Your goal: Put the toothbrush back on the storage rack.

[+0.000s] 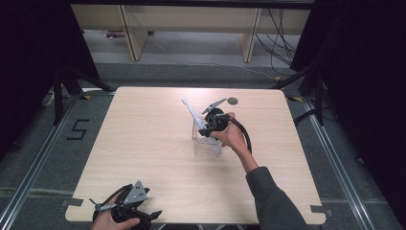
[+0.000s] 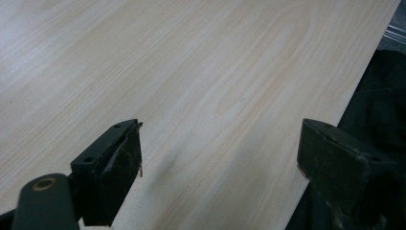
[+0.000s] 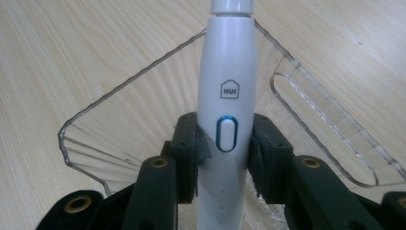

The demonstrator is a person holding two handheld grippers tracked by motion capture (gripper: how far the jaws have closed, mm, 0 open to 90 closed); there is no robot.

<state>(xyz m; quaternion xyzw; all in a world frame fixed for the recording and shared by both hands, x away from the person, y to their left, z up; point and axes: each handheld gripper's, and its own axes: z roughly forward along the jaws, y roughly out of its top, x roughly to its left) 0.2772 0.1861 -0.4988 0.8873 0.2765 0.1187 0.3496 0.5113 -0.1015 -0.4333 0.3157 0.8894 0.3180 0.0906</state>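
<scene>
Pale wooden square table (image 1: 143, 158), light grain, with a small dark round disc (image 1: 232, 100) set in near its far edge. Right of centre on it, a clear plastic open-topped box (image 1: 207, 143), thin-walled, with a moulded slot along one side (image 3: 306, 110). Rising out of that box, a white electric toothbrush (image 1: 194, 115) with a blue-ringed oval button and a small house-shaped logo (image 3: 229, 96), tilted up and away to the far left. Clamped on the toothbrush handle from both sides, the right gripper (image 3: 224, 143), jaws part closed with the pads pressed to the white body at button height; in the high view held over the box (image 1: 214, 122). At the near left corner of the table, well apart from the box, the left gripper (image 1: 125, 207), jaws spread wide above bare wood (image 2: 220, 158), nothing between them.
</scene>
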